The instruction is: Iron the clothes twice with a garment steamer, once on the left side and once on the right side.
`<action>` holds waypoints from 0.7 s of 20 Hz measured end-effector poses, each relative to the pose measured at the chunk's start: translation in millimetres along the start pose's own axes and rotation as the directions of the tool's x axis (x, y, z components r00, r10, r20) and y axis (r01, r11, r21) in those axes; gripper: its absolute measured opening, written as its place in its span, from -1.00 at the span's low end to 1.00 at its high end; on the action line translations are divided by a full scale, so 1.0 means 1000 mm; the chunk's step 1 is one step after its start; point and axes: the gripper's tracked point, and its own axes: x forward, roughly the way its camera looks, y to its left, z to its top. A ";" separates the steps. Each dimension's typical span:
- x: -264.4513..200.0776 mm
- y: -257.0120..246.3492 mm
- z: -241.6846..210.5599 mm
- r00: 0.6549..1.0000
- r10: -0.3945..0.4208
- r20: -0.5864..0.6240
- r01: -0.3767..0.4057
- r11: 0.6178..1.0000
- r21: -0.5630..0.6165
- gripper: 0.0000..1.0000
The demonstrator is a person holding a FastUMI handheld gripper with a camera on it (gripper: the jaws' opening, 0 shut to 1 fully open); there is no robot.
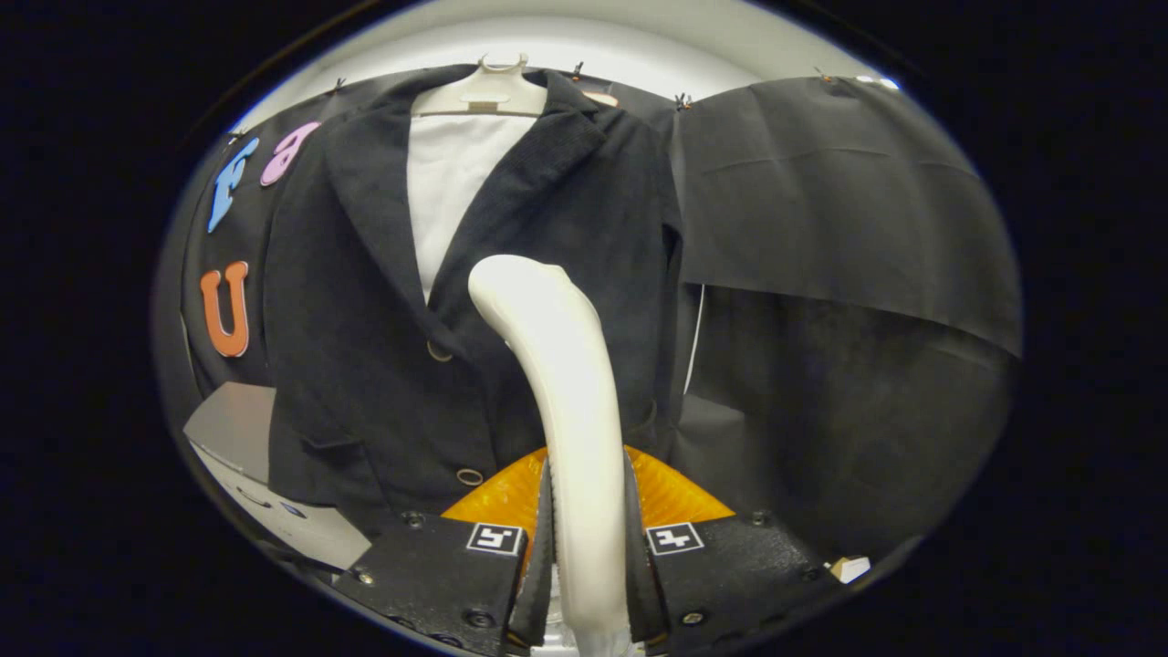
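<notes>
The gripper [584, 557] is clamped on the steamer [566, 392], whose head sits against the right front of the hanging jacket [365, 347]. This looks like the right-side pass; next comes a steady stroke along the fabric.

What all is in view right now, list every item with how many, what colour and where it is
jacket: one, dark, hanging on the hanger against the booth wall, beyond the steamer
buttons: two seen, dark with a pale rim, down the jacket's front
white lining or shirt: one, white, in the jacket's open neck; cannot tell which
hanger: one, cream, at the top of the jacket
garment steamer: one, cream, rising between the fingers, head up near the jacket's chest
black cloth: booth wall, behind and beside the jacket
pale box-like thing: one, grey and white, low beside the jacket's hem
tongs: one, both fingers pressed on the steamer's handle
</notes>
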 end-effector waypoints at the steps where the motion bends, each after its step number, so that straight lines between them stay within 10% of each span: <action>1: -0.001 -0.001 -0.007 1.000 -0.003 -0.008 0.003 1.000 -0.004 -0.28; 14: 0.002 0.003 -0.078 0.994 -0.031 -0.101 0.026 0.998 -0.052 -0.28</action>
